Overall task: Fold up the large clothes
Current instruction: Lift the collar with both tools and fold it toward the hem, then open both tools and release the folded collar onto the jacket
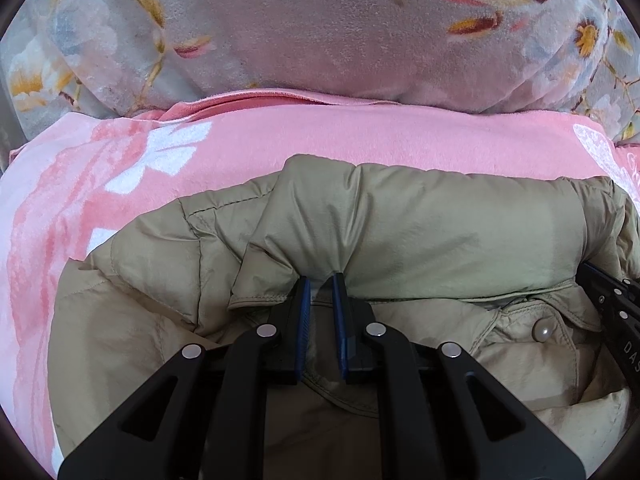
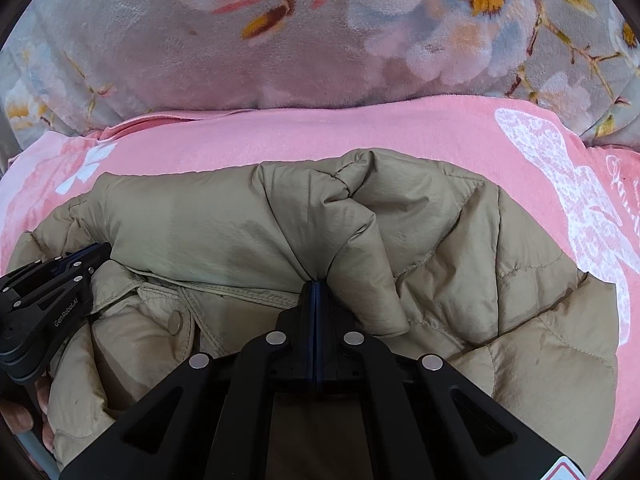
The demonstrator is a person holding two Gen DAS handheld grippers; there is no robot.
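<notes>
A khaki puffer jacket lies bunched on a pink blanket. Its collar is folded over, with a snap button showing below the fold. My left gripper is shut on the collar's lower edge, and creases run into its blue pads. In the right wrist view the jacket fills the middle, and my right gripper is shut tight on a pinch of the collar fabric. The left gripper shows there at the left edge and the right gripper in the left wrist view at the right edge.
The pink blanket carries white flower and butterfly prints. A grey plush cover with flowers rises behind it as a soft bulge. A person's hand holds the left gripper's handle at the lower left.
</notes>
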